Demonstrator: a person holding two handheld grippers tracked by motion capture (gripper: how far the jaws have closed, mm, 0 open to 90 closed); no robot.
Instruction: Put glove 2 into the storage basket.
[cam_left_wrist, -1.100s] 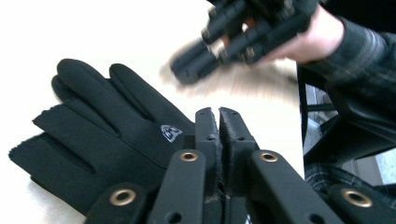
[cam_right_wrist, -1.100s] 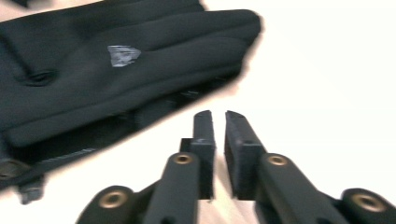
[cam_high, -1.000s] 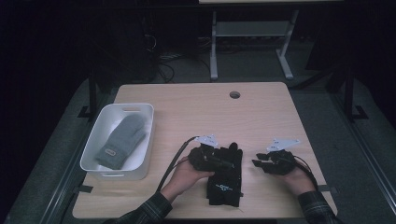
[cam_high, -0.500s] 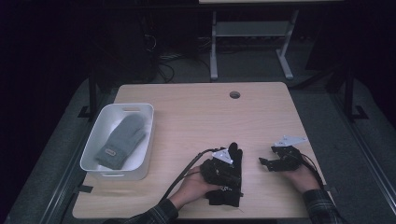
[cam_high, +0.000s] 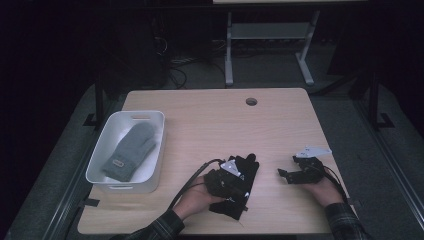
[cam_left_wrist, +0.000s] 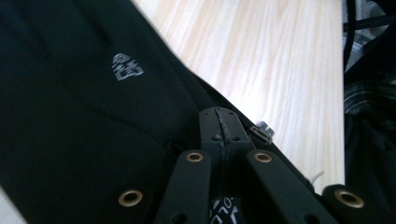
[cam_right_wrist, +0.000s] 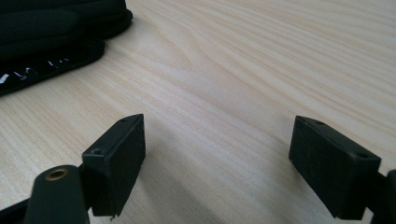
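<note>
A black glove (cam_high: 246, 169) lies crumpled near the table's front edge. My left gripper (cam_high: 235, 181) rests on it, jaws pressed together on a pinch of the glove (cam_left_wrist: 84, 116); a small grey logo (cam_left_wrist: 127, 66) shows on the fabric. To the glove's right, my right gripper (cam_high: 282, 174) sits low over bare wood. Its jaws have just been opening and now stand wide apart, right gripper (cam_right_wrist: 217, 154) with nothing between them. The glove's edge (cam_right_wrist: 51, 28) shows at the far left of the right gripper view. A grey mitten (cam_high: 131, 150) lies in the white bin (cam_high: 161, 145).
The bin stands at the table's left side. A round cable hole (cam_high: 251, 101) is near the table's far edge. Cables trail from both grippers toward the front edge. A white table frame (cam_high: 229, 50) stands on the floor beyond.
The right gripper's jaws have spread apart beside the glove. The glove, flat and stretched out before, is now bunched and turned under the left gripper, which stayed shut.
</note>
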